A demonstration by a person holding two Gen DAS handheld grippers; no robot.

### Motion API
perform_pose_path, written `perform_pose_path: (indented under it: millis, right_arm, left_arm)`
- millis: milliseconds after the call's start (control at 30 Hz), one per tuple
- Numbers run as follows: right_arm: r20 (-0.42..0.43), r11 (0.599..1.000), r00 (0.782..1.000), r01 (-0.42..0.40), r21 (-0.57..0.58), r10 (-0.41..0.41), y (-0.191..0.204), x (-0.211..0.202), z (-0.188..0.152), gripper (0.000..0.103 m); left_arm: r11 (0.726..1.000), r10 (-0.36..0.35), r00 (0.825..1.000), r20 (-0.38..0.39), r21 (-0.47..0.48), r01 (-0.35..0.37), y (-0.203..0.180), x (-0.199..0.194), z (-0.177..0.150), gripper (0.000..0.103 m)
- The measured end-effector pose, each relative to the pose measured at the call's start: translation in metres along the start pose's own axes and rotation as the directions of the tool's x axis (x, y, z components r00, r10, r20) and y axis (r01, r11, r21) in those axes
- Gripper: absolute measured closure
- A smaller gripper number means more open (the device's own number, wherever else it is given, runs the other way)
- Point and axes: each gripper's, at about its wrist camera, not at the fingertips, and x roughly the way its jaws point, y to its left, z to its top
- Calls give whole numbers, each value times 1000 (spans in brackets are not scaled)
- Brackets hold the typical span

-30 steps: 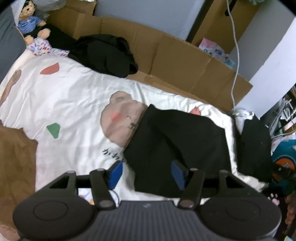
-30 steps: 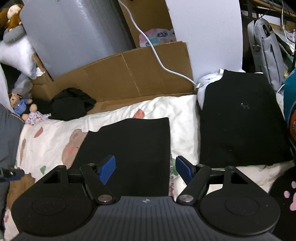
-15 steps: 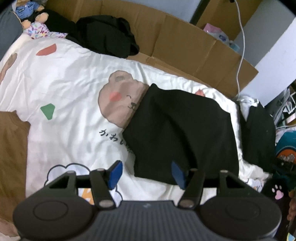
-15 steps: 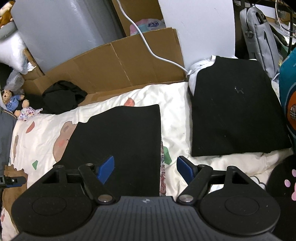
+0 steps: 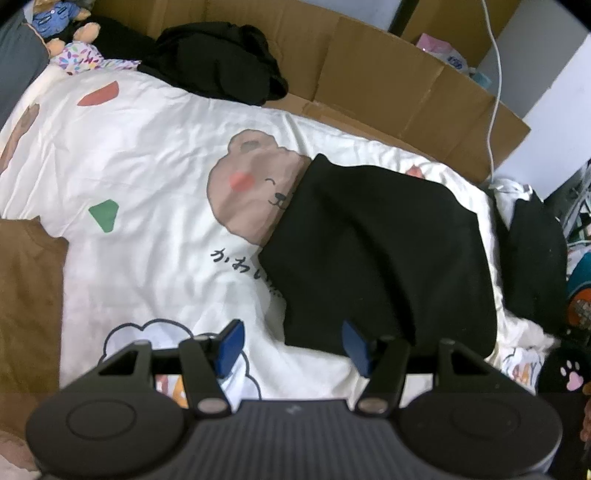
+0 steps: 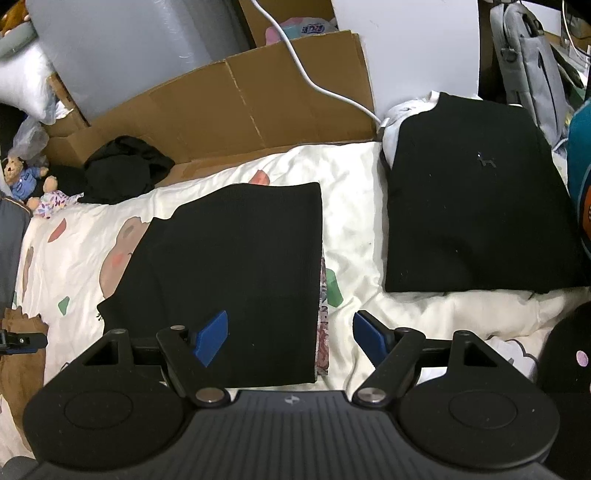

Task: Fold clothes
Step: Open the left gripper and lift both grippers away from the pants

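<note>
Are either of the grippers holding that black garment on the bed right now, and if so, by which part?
Nothing is held. The left gripper and right gripper are both open above the near edge of the black garment, pads clear of the cloth.

Both wrist cameras look steeply down at the bed from near – they share the black garment [image 5: 376, 251] [image 6: 236, 273], toward 1 o'clock left, 11 o'clock right.

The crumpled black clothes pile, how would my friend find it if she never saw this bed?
Start at the white bedspread with the cartoon bear. Go to its far edge, by the brown cardboard. The crumpled black pile sits there beside two small teddy bears; unlike the two flat folded black garments, it is a bunched heap.
</note>
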Motion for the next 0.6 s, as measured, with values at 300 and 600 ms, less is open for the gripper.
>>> perform_pose_path:
  millis: [300,600]
  right_arm:
    - [-16,1000,1000,15,-2,-15,-6,6,-4,24]
    - [-37,1000,999,16,7,-16,-12,17,-10,24]
  left_arm:
    - [1000,7,1000,-21,0,-7,2,11,-2,41]
    - [1000,14,999,-39,-5,-14,4,25,-3,41]
